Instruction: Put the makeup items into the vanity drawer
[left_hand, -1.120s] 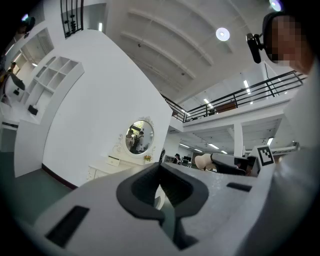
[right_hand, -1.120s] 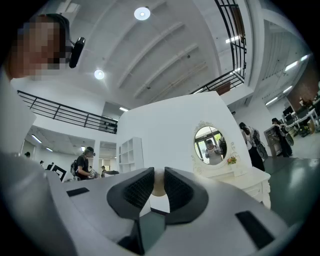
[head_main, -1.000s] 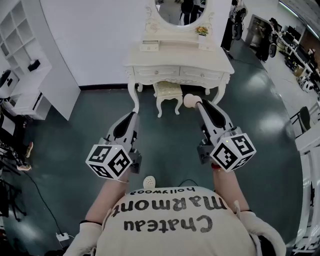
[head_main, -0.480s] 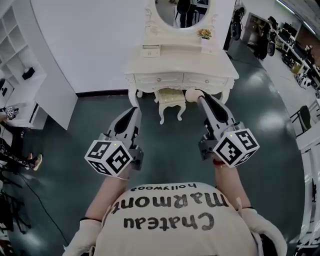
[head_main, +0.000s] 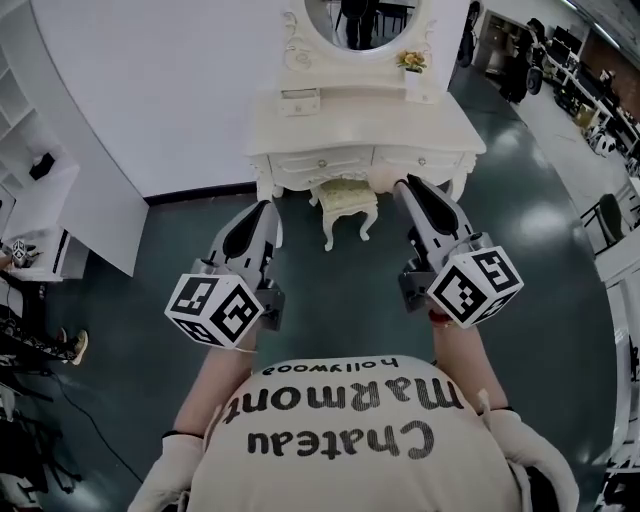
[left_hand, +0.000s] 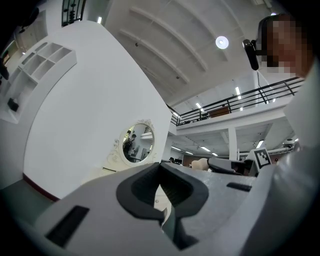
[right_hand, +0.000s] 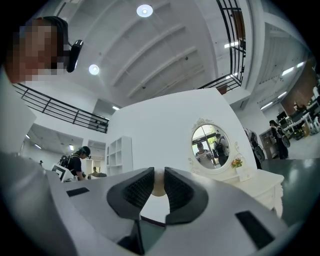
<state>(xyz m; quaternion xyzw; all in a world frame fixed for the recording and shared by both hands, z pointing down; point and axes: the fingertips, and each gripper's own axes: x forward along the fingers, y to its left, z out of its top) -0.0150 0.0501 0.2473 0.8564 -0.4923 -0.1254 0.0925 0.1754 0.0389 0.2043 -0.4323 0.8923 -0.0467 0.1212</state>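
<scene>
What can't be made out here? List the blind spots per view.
- Cream item in the right tool: the head view shows only a rounded end, the right gripper view only a sliver between the pads. What kind of item it is stays unclear.
- Vanity drawers: in the head view their fronts hide the insides.
- Flower pot and box on the vanity: too small for detail.
</scene>
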